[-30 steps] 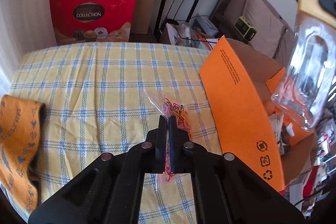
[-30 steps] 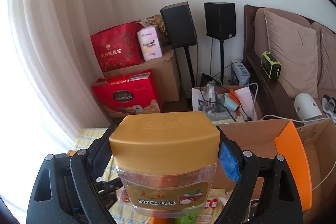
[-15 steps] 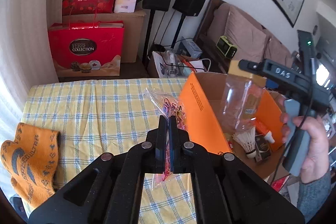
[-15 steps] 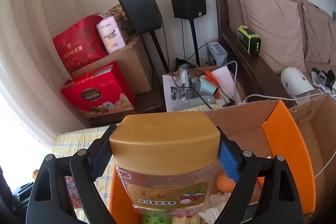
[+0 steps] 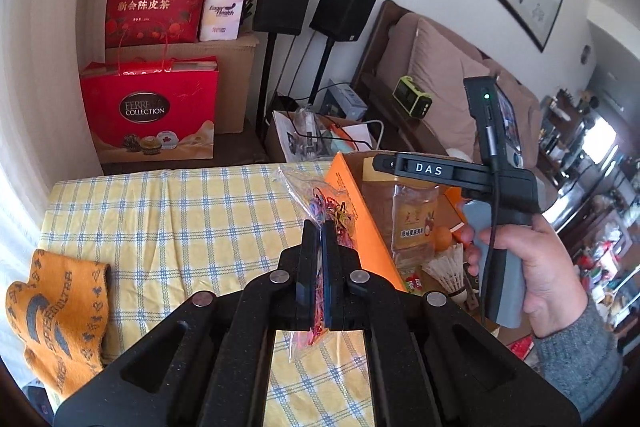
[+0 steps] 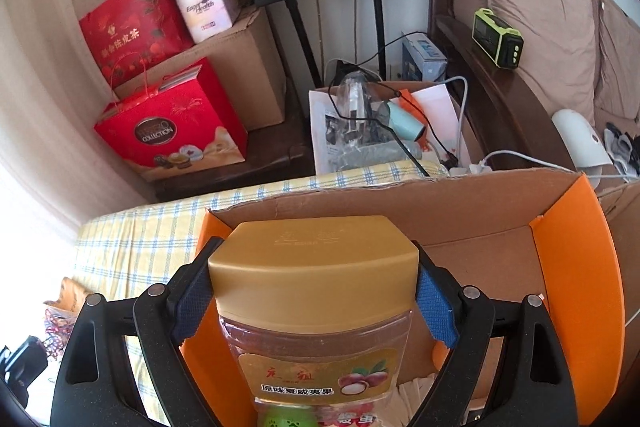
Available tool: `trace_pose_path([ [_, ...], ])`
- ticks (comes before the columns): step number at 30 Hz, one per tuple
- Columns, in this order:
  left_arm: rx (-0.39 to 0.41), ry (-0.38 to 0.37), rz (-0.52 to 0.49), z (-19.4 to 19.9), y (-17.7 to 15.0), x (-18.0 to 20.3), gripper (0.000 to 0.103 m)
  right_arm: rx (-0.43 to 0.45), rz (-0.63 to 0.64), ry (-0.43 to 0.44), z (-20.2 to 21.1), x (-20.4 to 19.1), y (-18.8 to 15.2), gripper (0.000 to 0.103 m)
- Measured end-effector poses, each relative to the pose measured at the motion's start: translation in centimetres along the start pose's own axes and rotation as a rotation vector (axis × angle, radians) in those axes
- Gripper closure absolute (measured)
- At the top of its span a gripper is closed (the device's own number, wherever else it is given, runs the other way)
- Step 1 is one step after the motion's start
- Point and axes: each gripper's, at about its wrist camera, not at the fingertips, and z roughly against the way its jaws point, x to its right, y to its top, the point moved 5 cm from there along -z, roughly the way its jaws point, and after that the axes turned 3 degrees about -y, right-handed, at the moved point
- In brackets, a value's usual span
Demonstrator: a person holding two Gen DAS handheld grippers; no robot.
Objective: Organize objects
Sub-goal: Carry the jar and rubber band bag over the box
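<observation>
My left gripper [image 5: 319, 227] is shut on a clear bag of coloured rubber bands [image 5: 326, 205] and holds it above the checked tablecloth [image 5: 168, 223], beside the box's orange flap. My right gripper [image 6: 314, 269] is shut on the gold lid of a clear plastic jar [image 6: 316, 343] and holds it upright over the open cardboard box [image 6: 568, 267]. In the left wrist view the jar [image 5: 414, 215] hangs inside the box's mouth under the right gripper [image 5: 394, 167].
An orange scarf [image 5: 60, 311] lies at the tablecloth's left edge. The box holds a shuttlecock [image 5: 446, 267], an orange ball [image 5: 442, 239] and small packets. Red gift bags [image 5: 150, 115], a brown carton, speakers on stands and a sofa [image 5: 440, 79] stand behind.
The left gripper lifted the rubber-band bag off the cloth and pulled back. The right gripper carried the jar forward and down over the open box.
</observation>
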Motion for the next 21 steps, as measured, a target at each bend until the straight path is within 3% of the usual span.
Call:
trace_pose_path([
  [15, -0.006, -0.018, -0.019, 0.2, 0.4, 1.3, 0.101, -0.029, 0.043, -0.011, -1.6, -1.5, -0.2, 0.014],
  [21, -0.005, -0.026, -0.018, 0.2, 0.7, 1.8, 0.101, -0.096, 0.057, -0.009, -3.1, -1.7, -0.7, 0.014],
])
